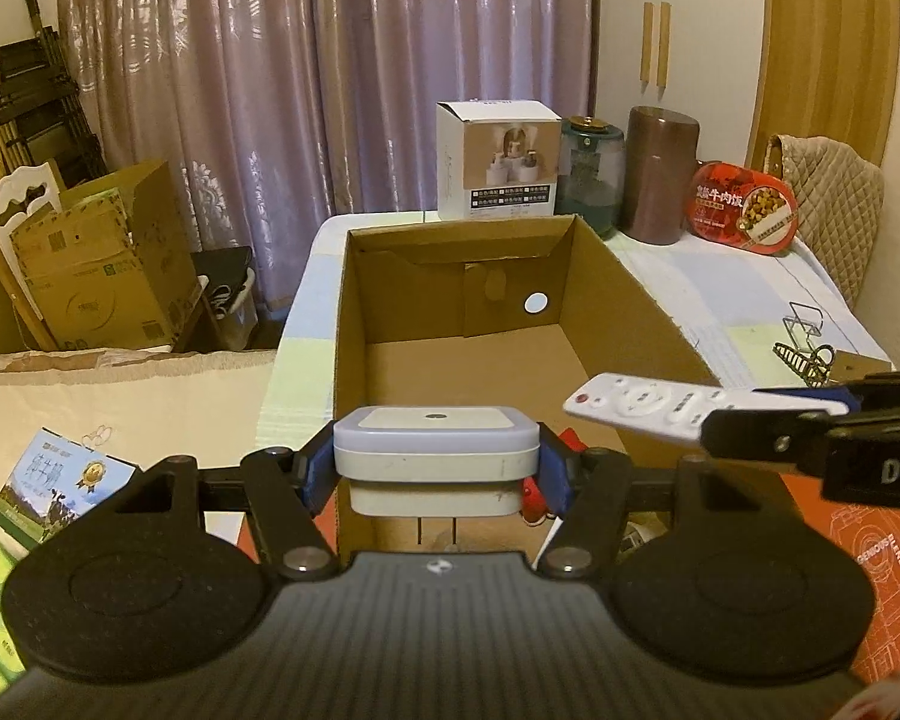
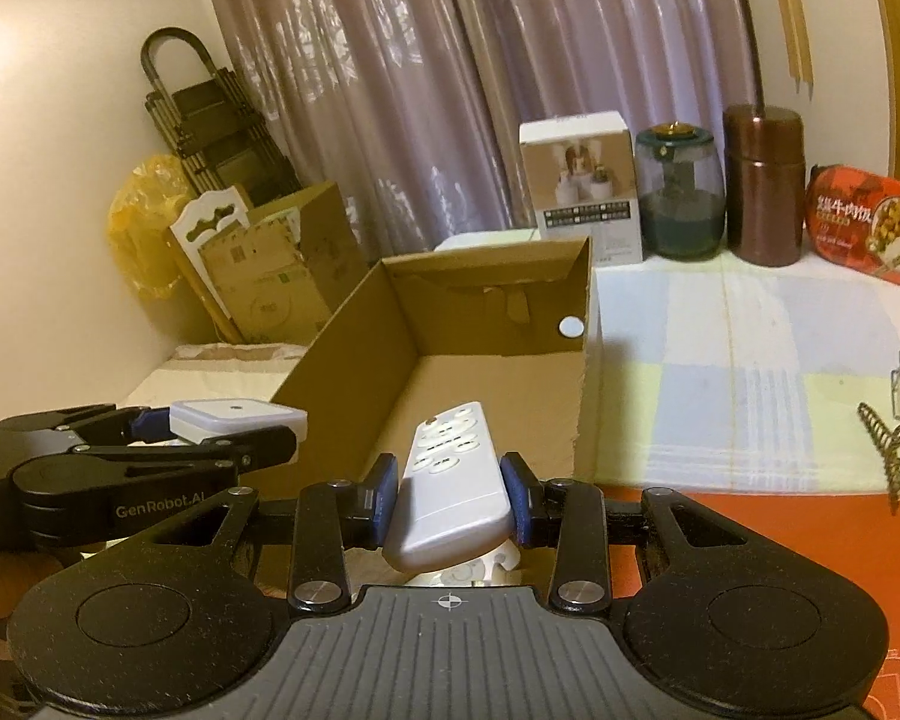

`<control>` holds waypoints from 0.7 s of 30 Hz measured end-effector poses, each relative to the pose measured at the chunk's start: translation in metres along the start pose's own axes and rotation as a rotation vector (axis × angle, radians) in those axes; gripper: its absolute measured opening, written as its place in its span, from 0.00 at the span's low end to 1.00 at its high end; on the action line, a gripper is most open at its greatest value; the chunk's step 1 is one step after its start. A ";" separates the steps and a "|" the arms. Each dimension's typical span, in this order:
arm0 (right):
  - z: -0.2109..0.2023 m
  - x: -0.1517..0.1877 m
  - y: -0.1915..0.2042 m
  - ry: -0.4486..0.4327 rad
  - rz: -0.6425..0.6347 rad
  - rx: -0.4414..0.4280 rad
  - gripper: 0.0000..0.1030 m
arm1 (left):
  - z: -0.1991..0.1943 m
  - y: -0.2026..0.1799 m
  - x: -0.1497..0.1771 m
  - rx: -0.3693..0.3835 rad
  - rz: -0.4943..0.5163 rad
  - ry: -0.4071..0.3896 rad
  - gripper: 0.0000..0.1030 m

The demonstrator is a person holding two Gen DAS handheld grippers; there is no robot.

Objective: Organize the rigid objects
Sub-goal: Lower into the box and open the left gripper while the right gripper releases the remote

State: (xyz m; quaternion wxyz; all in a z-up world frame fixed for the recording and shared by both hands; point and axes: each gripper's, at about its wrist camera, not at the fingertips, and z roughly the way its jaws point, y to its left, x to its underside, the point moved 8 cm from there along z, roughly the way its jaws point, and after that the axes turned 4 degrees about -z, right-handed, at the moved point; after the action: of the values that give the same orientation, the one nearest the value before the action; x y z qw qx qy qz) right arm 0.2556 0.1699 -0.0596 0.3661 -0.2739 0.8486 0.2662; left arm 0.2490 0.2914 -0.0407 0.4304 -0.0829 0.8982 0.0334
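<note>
My left gripper (image 1: pixel 437 465) is shut on a square white box-shaped device (image 1: pixel 437 450), its blue pads pressed to both sides, just before the near wall of an open cardboard box (image 1: pixel 630 276). From the right, my right gripper (image 1: pixel 774 414) comes in shut on a white remote control (image 1: pixel 642 403) that hangs over the box's near right corner. In the right wrist view the right gripper (image 2: pixel 453 498) clamps the remote (image 2: pixel 450 480), which points into the cardboard box (image 2: pixel 354 324). The left gripper (image 2: pixel 210 426) with the white device (image 2: pixel 237 420) is at the left.
Behind the box stand a white product carton (image 1: pixel 498 159), a green glass jar (image 1: pixel 588 174), a brown canister (image 1: pixel 660 174) and a red food tin (image 1: pixel 741 207). A metal clip and hair claw (image 1: pixel 804 348) lie on the checked cloth at right. An orange mat (image 1: pixel 870 570) lies below.
</note>
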 end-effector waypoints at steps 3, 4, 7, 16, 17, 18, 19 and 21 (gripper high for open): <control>0.009 0.002 0.001 0.014 0.003 -0.003 0.33 | 0.005 0.000 0.002 0.007 0.000 0.006 0.58; 0.011 0.002 0.001 0.017 0.004 -0.003 0.33 | 0.007 -0.001 0.002 0.009 0.001 0.008 0.58; 0.017 0.003 0.001 0.022 0.006 -0.005 0.33 | 0.011 -0.002 0.003 0.010 0.009 0.013 0.58; 0.021 0.004 0.000 0.026 0.016 -0.002 0.33 | 0.022 -0.004 0.006 0.025 0.021 0.031 0.59; 0.021 0.004 0.000 0.026 0.017 -0.003 0.33 | 0.024 -0.004 0.007 0.030 0.022 0.039 0.59; 0.021 0.005 0.000 0.027 0.017 -0.003 0.33 | 0.026 -0.005 0.008 0.034 0.018 0.049 0.60; 0.022 0.005 0.000 0.027 0.018 -0.003 0.33 | 0.027 -0.004 0.009 0.035 0.014 0.057 0.61; 0.021 0.005 0.000 0.027 0.020 -0.004 0.33 | 0.025 -0.003 0.009 0.026 0.007 0.048 0.61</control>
State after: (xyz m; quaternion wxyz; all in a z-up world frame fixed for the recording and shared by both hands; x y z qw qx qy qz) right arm 0.2623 0.1821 -0.0760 0.3514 -0.2696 0.8556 0.2680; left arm 0.2637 0.2911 -0.0633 0.4096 -0.0749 0.9089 0.0212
